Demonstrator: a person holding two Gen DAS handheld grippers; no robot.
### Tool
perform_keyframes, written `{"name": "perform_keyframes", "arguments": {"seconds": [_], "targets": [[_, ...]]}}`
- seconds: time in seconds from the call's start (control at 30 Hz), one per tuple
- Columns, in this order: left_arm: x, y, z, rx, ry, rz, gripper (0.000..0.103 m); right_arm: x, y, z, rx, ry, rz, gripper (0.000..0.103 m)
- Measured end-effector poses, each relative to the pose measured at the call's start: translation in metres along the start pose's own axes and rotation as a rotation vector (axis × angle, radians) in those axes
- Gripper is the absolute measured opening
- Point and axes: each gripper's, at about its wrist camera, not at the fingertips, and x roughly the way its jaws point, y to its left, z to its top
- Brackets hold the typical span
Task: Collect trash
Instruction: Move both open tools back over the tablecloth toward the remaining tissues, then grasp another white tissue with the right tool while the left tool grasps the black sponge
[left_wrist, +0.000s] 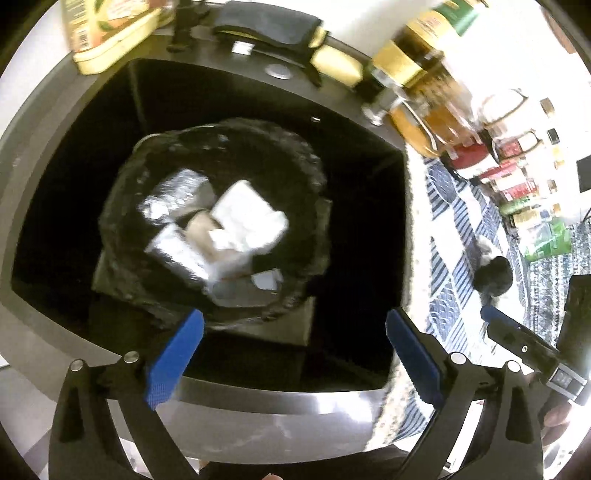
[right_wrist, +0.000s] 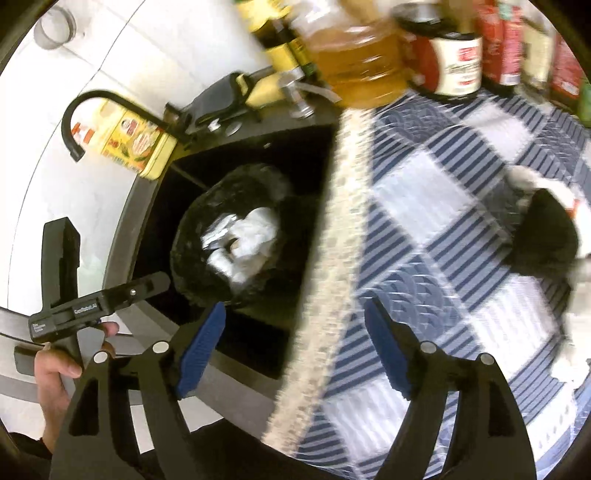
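Black sink (left_wrist: 369, 140) holds a trash-filled bin (left_wrist: 303, 177); left gripper (left_wrist: 293, 339) and right gripper (right_wrist: 295, 328) both gape empty above its rim

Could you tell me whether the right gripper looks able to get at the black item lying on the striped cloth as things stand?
Probably yes. The right gripper is open and empty, and the black item lies exposed on the striped cloth ahead to its right; nothing appears to lie between them.
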Motion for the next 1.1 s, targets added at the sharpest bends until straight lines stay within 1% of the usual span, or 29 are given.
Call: {"name": "perform_keyframes", "arguments": {"seconds": [0.2, 0.33, 0.6, 0.67, 0.8, 1.0, 1.1], "targets": [[0.013, -0.050, -0.008, 0.047, 0.013, -0.005, 0.096, -0.044, -0.048, -0.013, 0.029, -0.080, -0.056, 0.078], [0.020, -0.079, -0.012, 0.076, 0.019, -0.007, 0.096, -0.076, -0.077, -0.024, 0.009, -0.149, -0.126, 0.078], [0.034, -0.138, -0.023, 0.149, 0.041, -0.016, 0.096, -0.119, -0.126, -0.039, 0.026, -0.227, -0.200, 0.078], [0.036, -0.149, -0.026, 0.161, 0.044, -0.017, 0.096, -0.127, -0.139, -0.041, 0.045, -0.248, -0.197, 0.078], [0.040, -0.167, -0.031, 0.171, 0.050, -0.017, 0.096, -0.133, -0.160, -0.044, 0.051, -0.254, -0.208, 0.078], [0.049, -0.181, -0.038, 0.167, 0.067, -0.005, 0.096, -0.117, -0.190, -0.046, 0.057, -0.226, -0.232, 0.078], [0.053, -0.184, -0.042, 0.155, 0.070, 0.001, 0.096, -0.109, -0.202, -0.046, 0.071, -0.206, -0.220, 0.073]]}}
